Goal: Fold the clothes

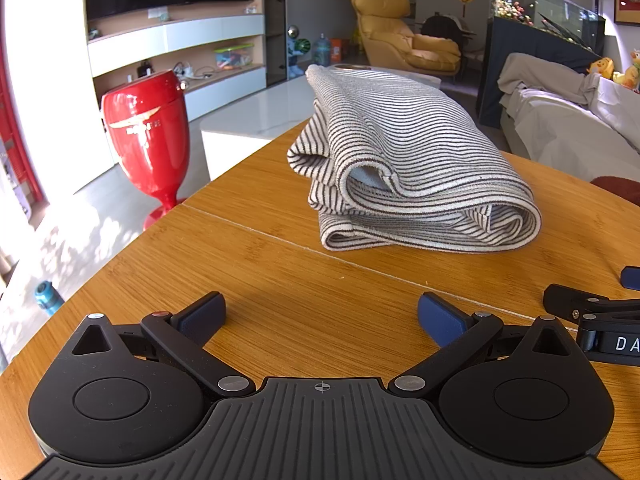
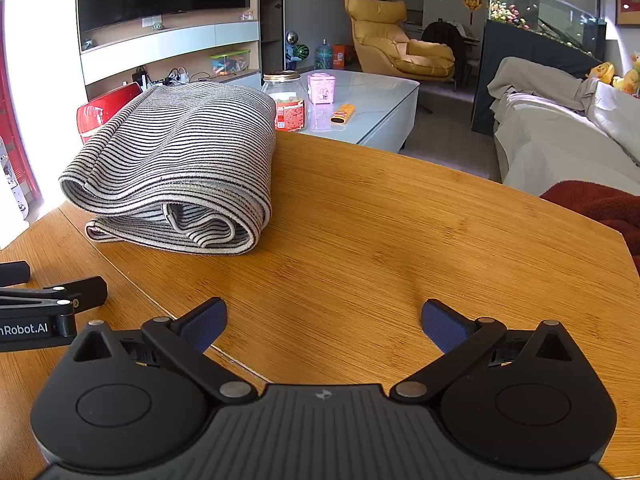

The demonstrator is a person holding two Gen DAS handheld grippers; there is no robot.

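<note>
A black-and-white striped garment (image 1: 404, 160) lies folded in a thick bundle on the wooden table (image 1: 240, 264). It also shows in the right wrist view (image 2: 176, 168), at the left of the table (image 2: 400, 240). My left gripper (image 1: 322, 318) is open and empty, above bare wood well short of the garment. My right gripper (image 2: 324, 324) is open and empty, to the right of the garment and apart from it. Each gripper's side shows in the other's view: the right one (image 1: 596, 320) and the left one (image 2: 44, 312).
A red goblet-shaped stand (image 1: 144, 136) is on the floor left of the table. A white coffee table (image 2: 360, 104) beyond it holds a jar (image 2: 286, 100), a pink tin (image 2: 322, 88) and an orange remote (image 2: 343, 114). A covered sofa (image 2: 560, 140) is at the right.
</note>
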